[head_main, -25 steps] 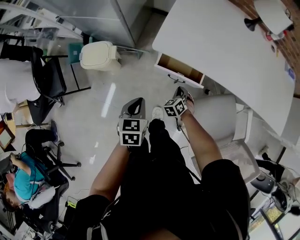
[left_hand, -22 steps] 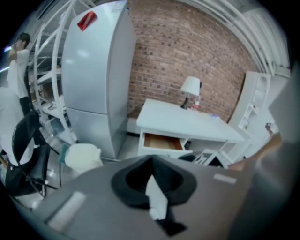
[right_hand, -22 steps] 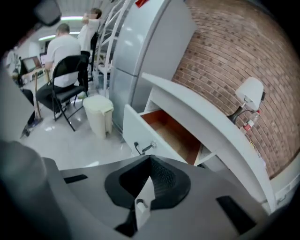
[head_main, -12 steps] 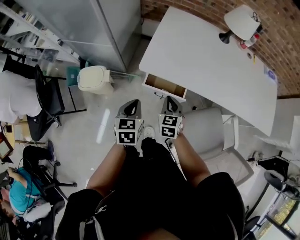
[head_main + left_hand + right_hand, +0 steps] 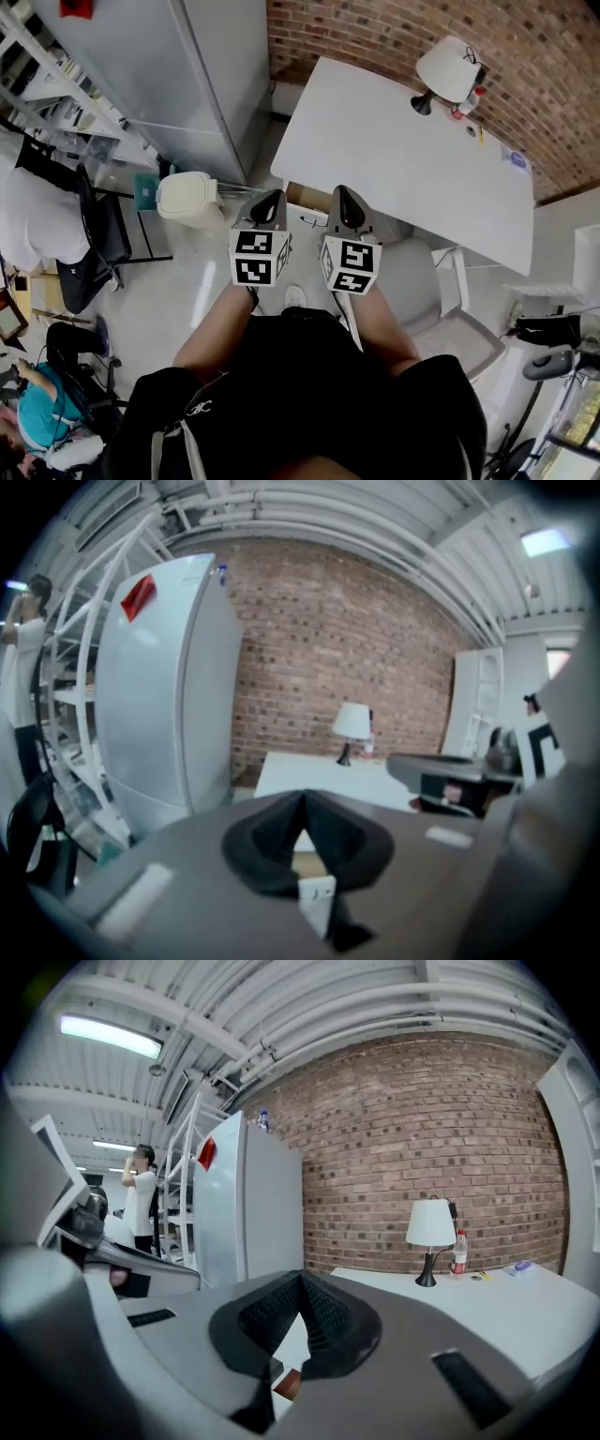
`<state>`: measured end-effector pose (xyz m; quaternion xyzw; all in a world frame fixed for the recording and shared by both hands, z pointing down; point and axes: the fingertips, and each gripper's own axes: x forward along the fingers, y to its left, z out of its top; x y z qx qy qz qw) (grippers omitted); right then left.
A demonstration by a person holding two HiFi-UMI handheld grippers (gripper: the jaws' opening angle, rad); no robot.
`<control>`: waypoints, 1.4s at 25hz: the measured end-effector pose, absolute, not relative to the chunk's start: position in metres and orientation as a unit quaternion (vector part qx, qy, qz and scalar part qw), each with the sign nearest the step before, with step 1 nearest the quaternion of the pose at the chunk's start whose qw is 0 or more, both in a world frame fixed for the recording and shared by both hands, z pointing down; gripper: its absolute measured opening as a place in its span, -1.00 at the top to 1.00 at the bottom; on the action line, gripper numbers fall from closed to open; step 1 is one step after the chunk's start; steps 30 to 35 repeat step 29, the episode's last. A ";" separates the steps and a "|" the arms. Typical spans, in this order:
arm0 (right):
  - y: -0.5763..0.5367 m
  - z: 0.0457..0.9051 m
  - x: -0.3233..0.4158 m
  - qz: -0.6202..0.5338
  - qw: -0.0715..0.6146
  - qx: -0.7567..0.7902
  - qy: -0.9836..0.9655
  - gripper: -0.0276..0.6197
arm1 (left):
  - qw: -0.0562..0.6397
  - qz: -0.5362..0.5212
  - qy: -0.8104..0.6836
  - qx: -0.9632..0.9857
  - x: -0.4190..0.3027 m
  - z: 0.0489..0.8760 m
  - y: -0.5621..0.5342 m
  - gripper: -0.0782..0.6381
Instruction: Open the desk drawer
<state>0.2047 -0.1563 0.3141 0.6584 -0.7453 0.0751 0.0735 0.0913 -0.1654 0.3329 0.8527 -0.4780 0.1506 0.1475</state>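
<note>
Head view shows both forearms stretched forward side by side, with the left gripper (image 5: 270, 197) and right gripper (image 5: 343, 192) level, jaws pressed together on nothing. Between them the desk drawer (image 5: 303, 198) sits open under the white desk's (image 5: 403, 159) near edge, mostly hidden.

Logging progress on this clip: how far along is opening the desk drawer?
Done: the drawer stands pulled out from under the white desk, its brown inside showing. In hand: nothing. The left gripper and right gripper are both shut and empty, and appear to be held clear of the drawer. Left: apparently nothing, though the grippers hide part of the drawer in the head view.
</note>
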 end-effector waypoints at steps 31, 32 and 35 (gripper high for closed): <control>-0.140 0.267 0.145 0.066 0.056 0.682 -0.726 0.92 | 0.098 0.119 -0.446 0.882 0.045 0.275 -0.167 0.78; -0.140 0.267 0.145 0.066 0.056 0.682 -0.726 0.92 | 0.098 0.119 -0.446 0.882 0.045 0.275 -0.167 0.78; -0.140 0.267 0.145 0.066 0.056 0.682 -0.726 0.92 | 0.098 0.119 -0.446 0.882 0.045 0.275 -0.167 0.78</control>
